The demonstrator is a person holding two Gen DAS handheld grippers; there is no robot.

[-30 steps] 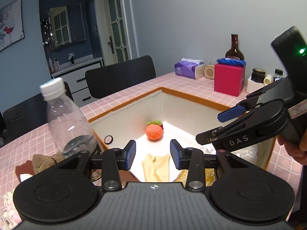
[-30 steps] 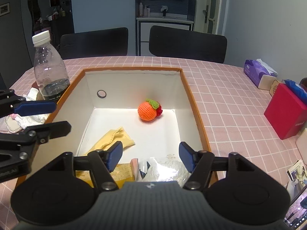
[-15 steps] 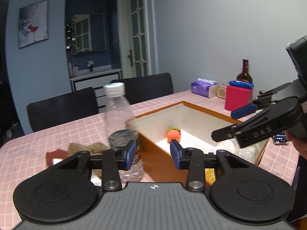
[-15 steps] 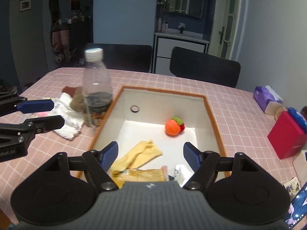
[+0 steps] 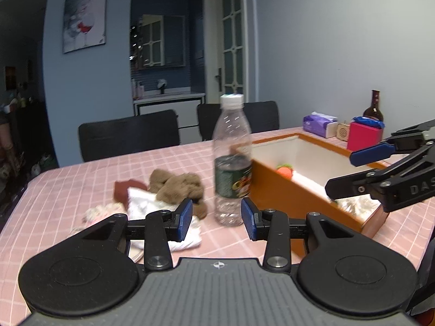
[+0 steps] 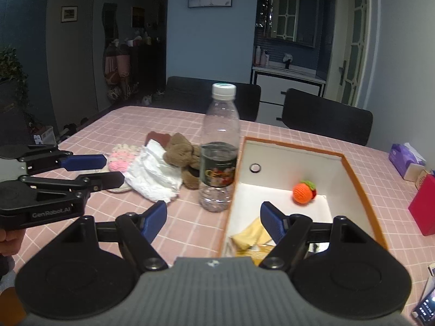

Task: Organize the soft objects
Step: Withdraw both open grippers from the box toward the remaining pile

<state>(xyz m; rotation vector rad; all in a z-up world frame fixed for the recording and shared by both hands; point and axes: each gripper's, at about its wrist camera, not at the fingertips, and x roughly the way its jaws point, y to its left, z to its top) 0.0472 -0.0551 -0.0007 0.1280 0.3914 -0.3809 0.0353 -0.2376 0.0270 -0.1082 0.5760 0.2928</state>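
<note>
A heap of soft things lies on the pink checked table left of the box: a brown plush (image 5: 176,187) (image 6: 180,154), a white cloth (image 5: 152,209) (image 6: 152,174), a dark red cloth (image 5: 126,190) and a pink knitted piece (image 6: 122,157). The orange box (image 5: 285,190) (image 6: 361,190) holds a crocheted orange fruit (image 5: 285,169) (image 6: 304,192) and a yellow cloth (image 6: 252,235). My left gripper (image 5: 216,218) (image 6: 114,169) stands open and empty, just short of the heap. The jaws of my right gripper (image 6: 214,221) (image 5: 339,174) are opening with nothing between them, over the box's near left corner.
A clear plastic bottle (image 5: 231,168) (image 6: 218,163) stands upright between the heap and the box. A purple tissue box (image 5: 320,126), a red box (image 5: 364,135) and a brown glass bottle (image 5: 374,108) sit at the far right. Black chairs (image 6: 326,119) line the table's far side.
Both grippers have drawn back and swung left, from over the box toward the heap beside the bottle. The right jaws have spread wider. The left jaws are unchanged.
</note>
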